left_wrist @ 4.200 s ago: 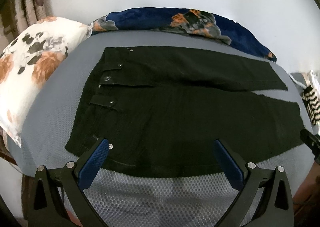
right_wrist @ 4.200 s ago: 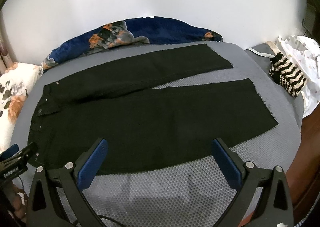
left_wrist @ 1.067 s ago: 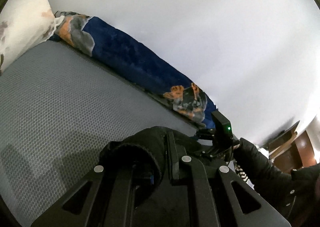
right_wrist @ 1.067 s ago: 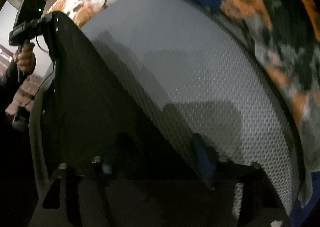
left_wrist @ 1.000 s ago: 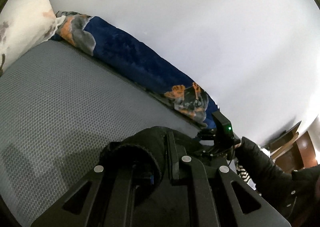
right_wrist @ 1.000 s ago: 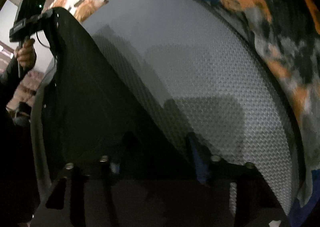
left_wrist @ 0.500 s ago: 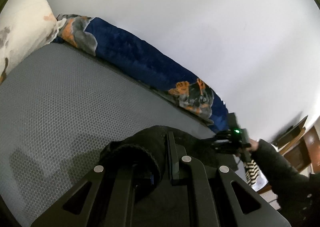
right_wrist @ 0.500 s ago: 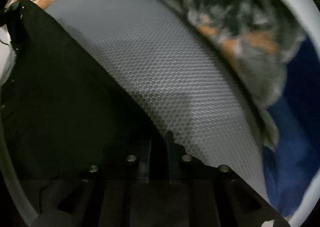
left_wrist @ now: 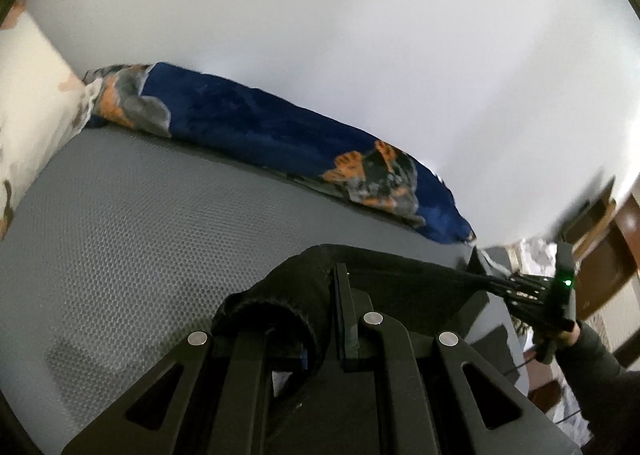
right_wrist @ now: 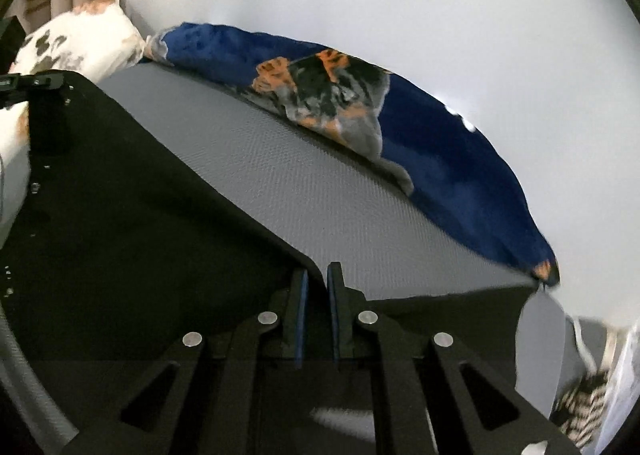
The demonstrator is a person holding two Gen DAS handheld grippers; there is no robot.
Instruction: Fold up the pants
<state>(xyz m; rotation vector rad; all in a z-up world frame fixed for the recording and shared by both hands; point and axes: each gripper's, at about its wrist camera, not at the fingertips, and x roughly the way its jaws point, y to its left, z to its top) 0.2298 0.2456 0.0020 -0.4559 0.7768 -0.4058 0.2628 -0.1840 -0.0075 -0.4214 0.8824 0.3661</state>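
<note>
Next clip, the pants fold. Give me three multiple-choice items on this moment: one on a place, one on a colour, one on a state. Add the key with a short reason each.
1. Where does the blue blanket lie?
A. along the wall at the far edge of the grey mattress
B. folded on the pants
C. on the floor

2. What colour are the pants?
A. beige
B. black
C. red

3. How does the right hand-held gripper stand?
A. wide open above the fabric
B. shut on the pants
C. shut on the pillow

Key:
1 A: the blanket runs between the mattress and the white wall in both views.
2 B: the cloth is black in both views.
3 B: its jaws have just been closing, and black fabric now sits pinched between the blue pads. The left hand-held gripper is likewise shut on a bunched edge of the pants.
</note>
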